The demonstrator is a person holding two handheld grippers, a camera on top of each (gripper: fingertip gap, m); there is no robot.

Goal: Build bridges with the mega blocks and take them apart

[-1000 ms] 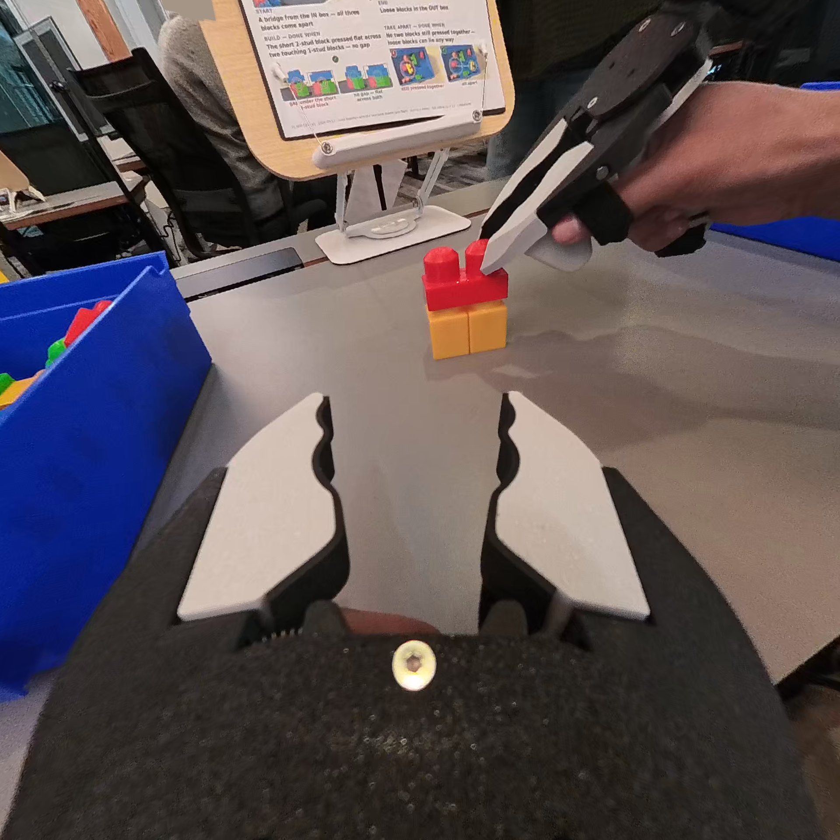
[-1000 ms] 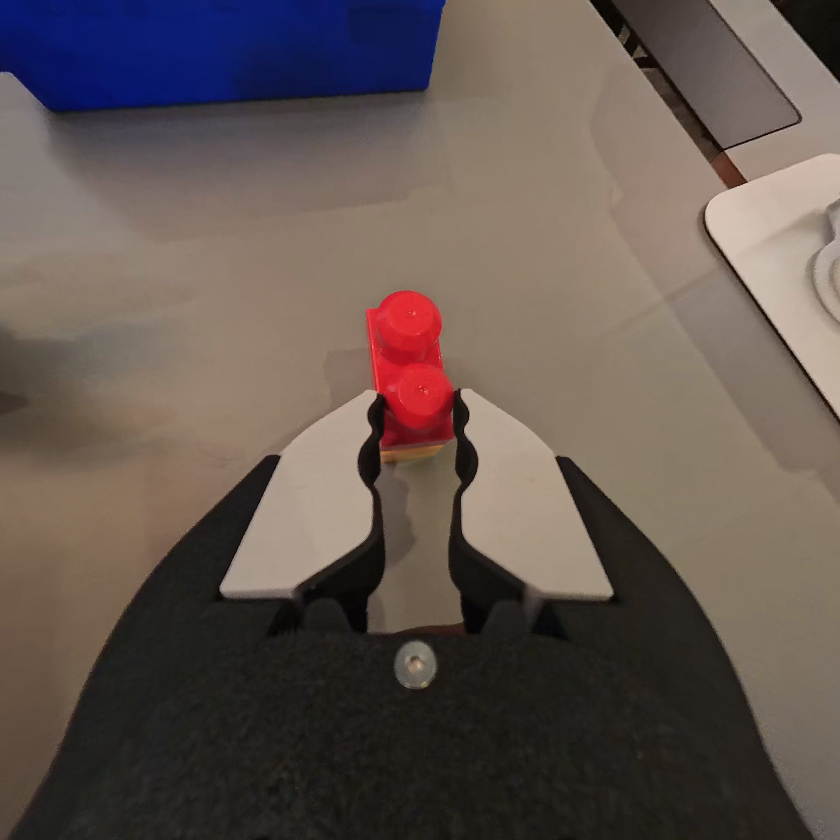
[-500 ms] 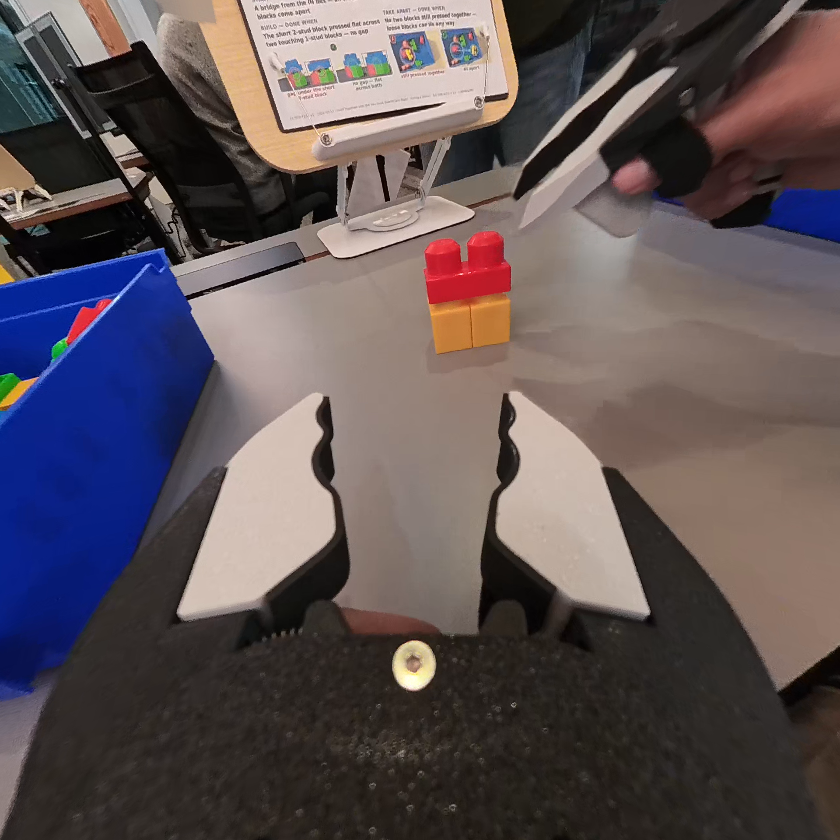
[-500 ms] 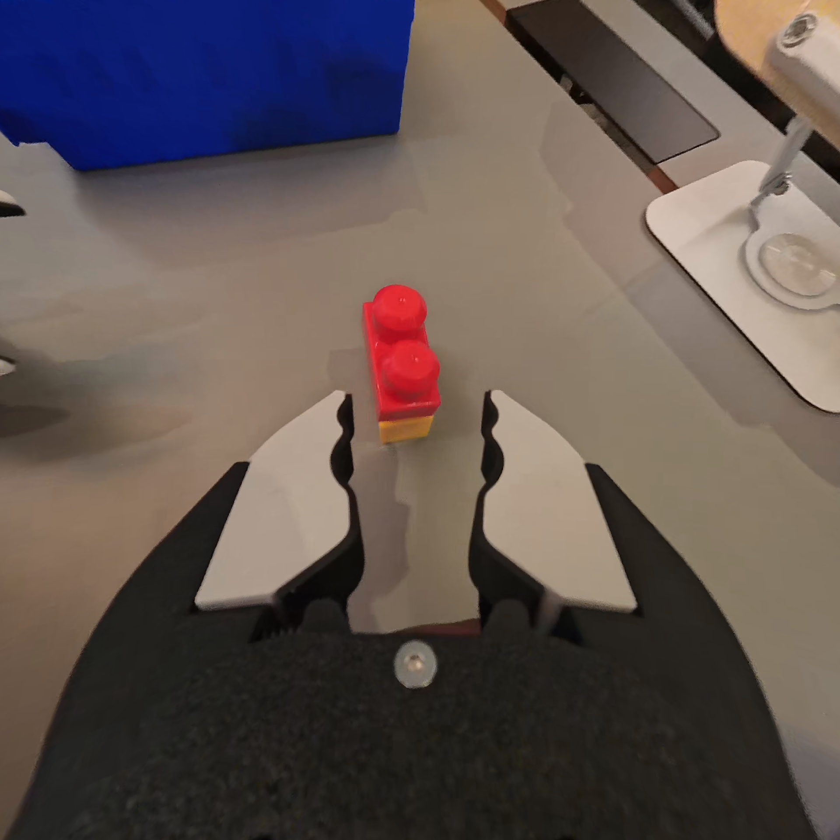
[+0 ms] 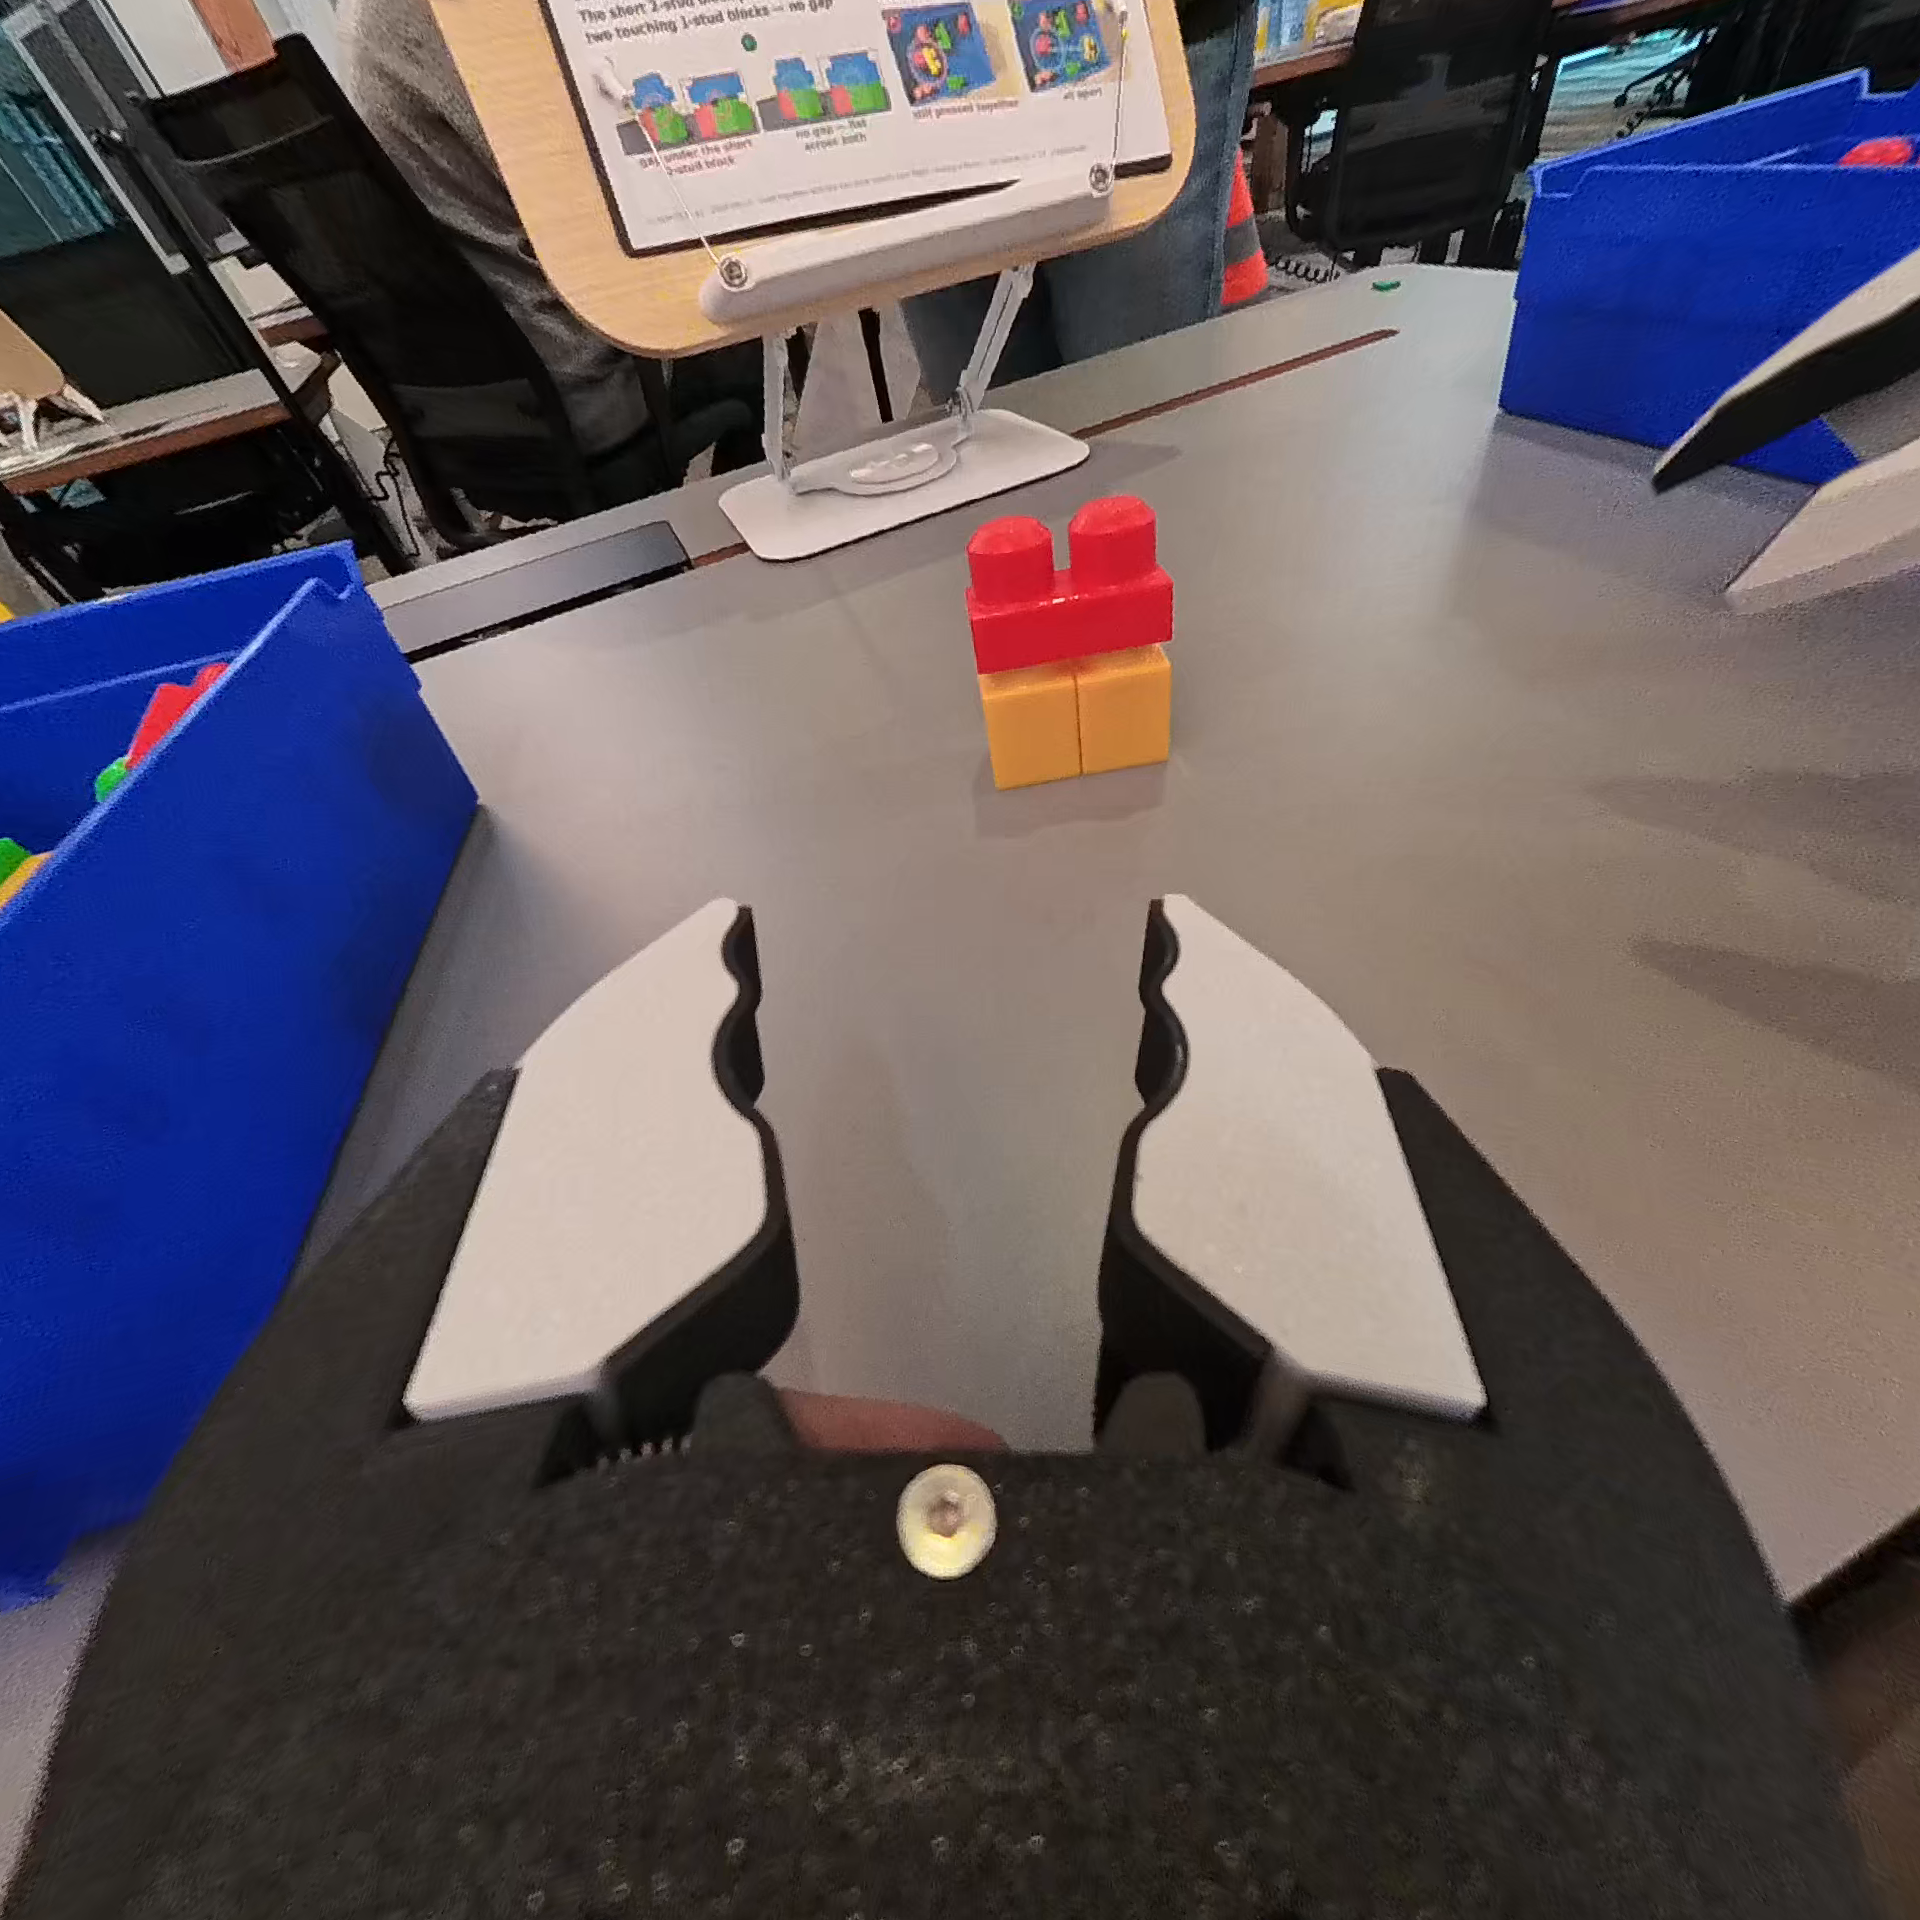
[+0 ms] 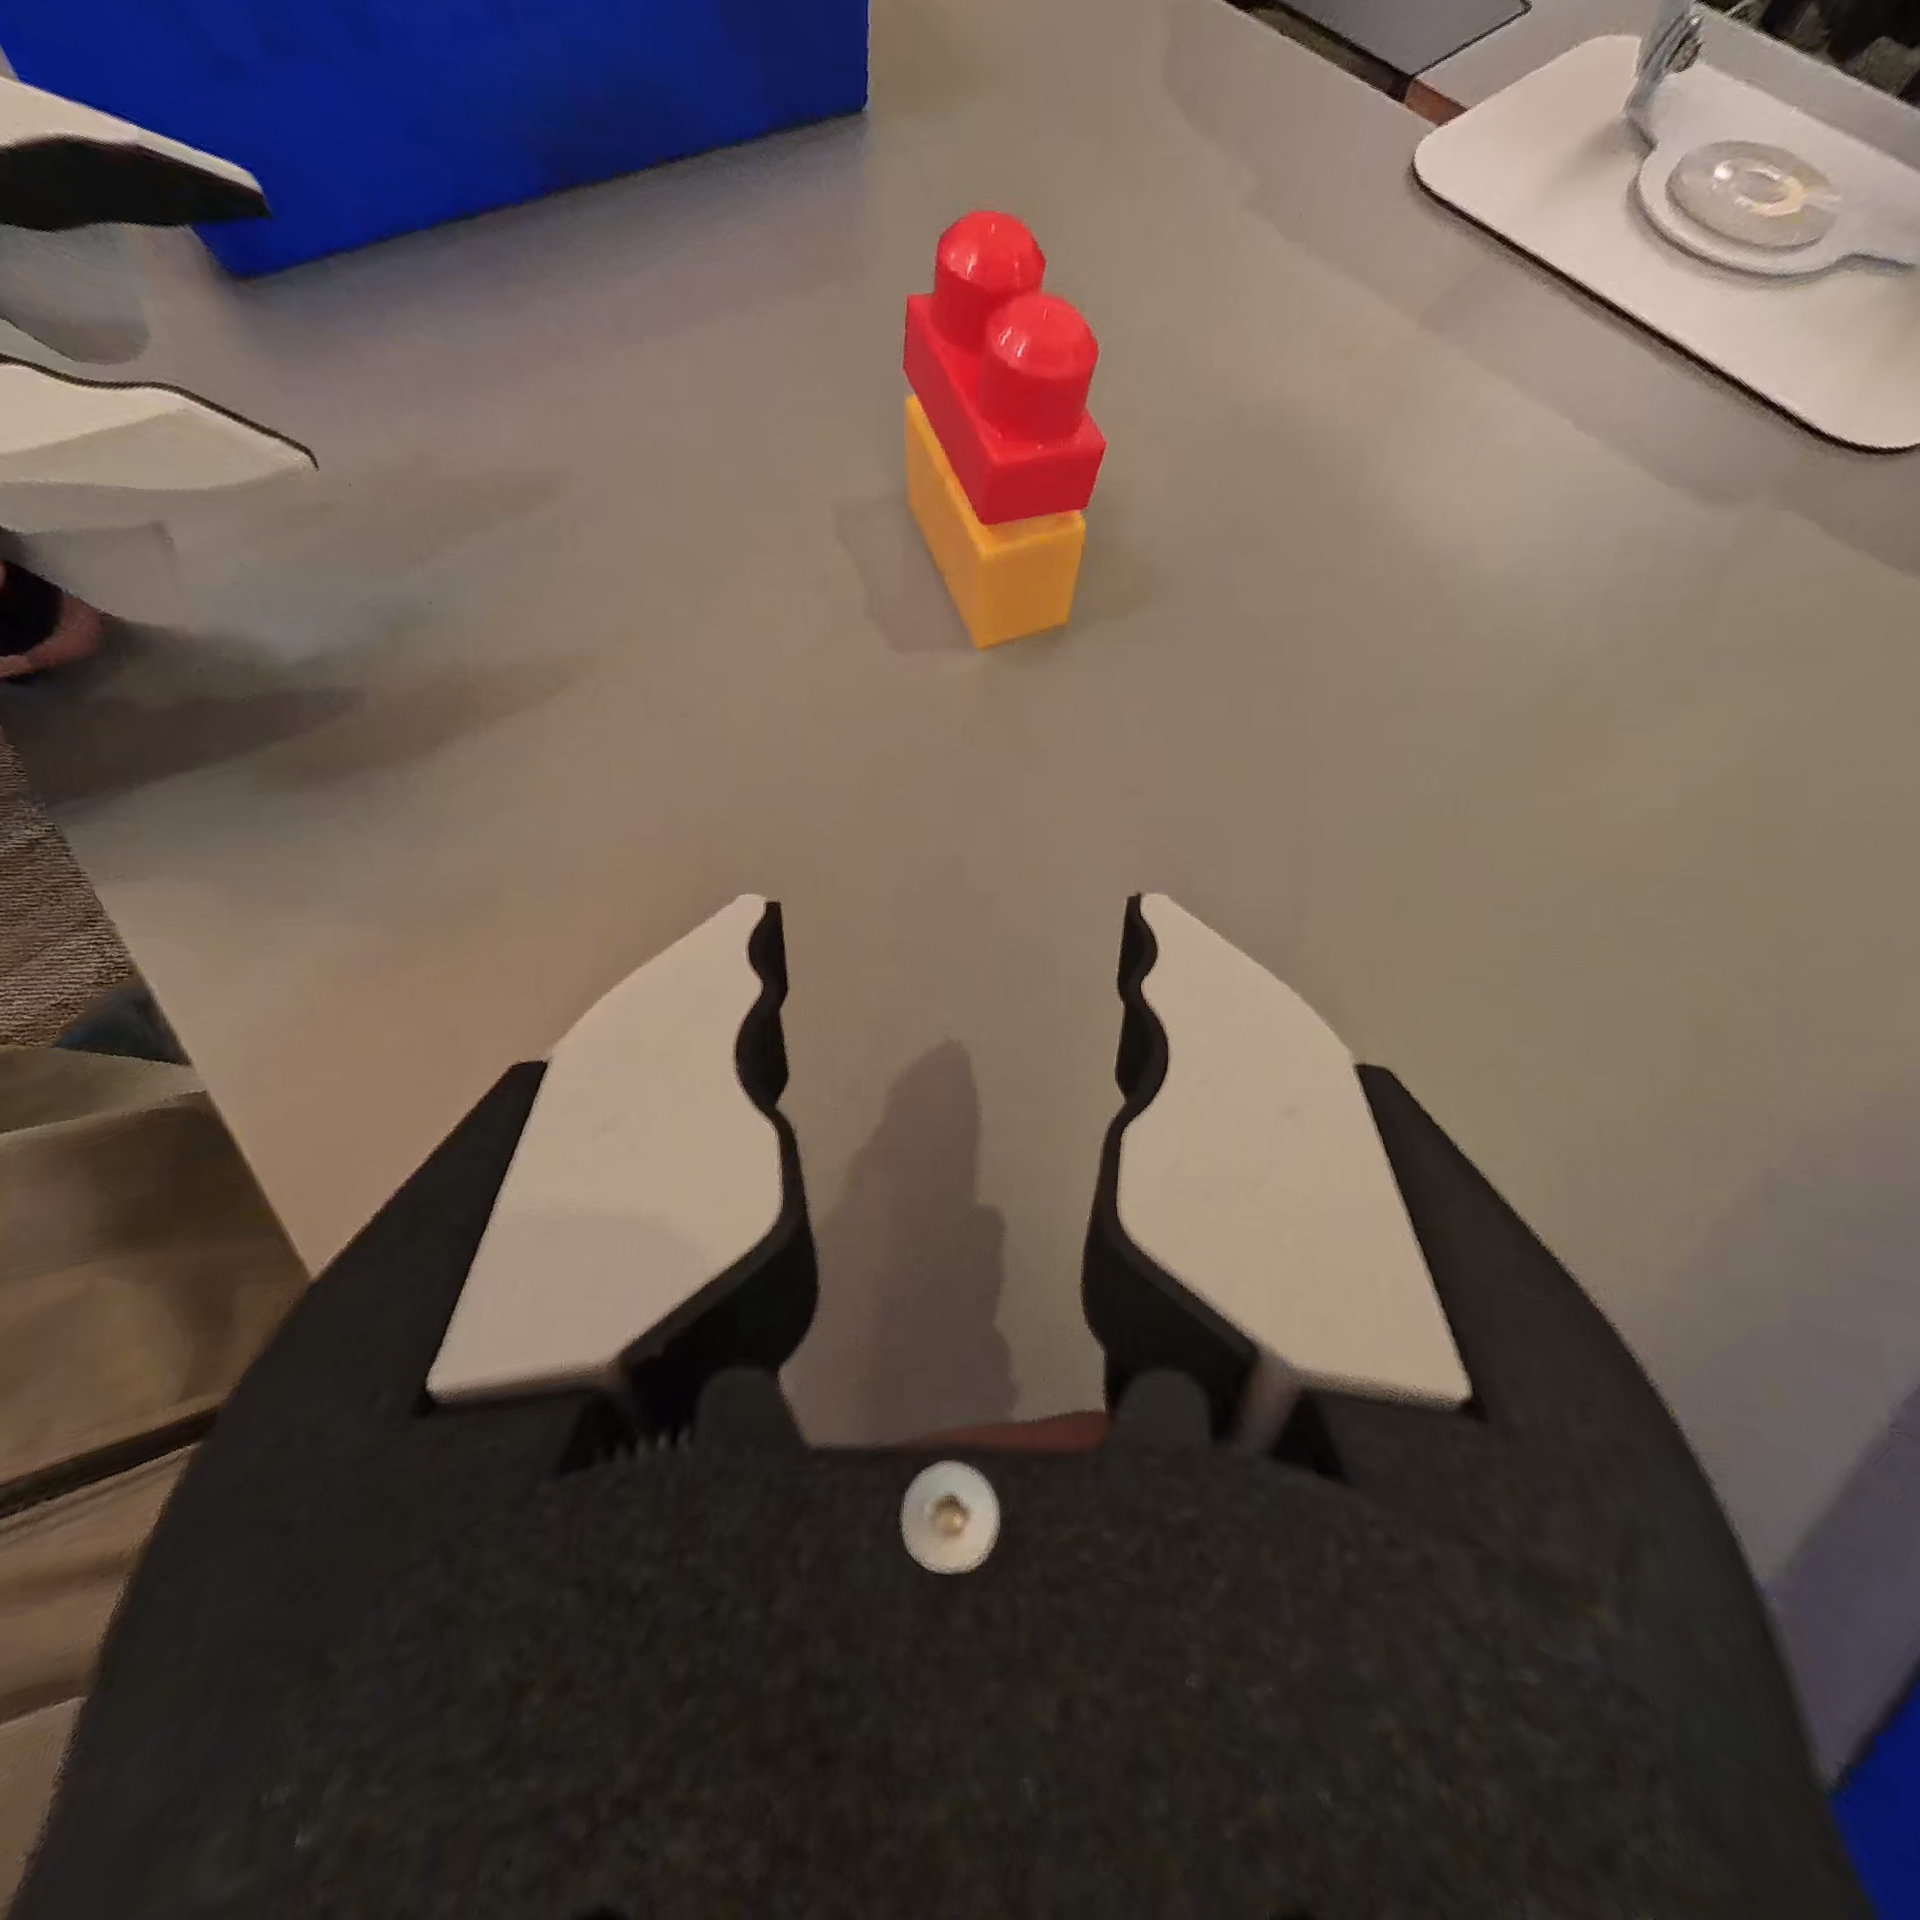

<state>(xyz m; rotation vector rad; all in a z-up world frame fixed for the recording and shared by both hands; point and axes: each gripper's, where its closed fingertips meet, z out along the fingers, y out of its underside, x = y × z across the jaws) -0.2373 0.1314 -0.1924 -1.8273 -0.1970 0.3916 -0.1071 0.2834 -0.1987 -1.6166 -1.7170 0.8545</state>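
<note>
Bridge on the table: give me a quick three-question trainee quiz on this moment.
1. True or false: the red block sits across both yellow blocks.
2. Which holds the bridge: A left claw, B right claw, C neither?
3. Fill in: both claws are ___.

Key: 1 true; 2 C; 3 open.
</note>
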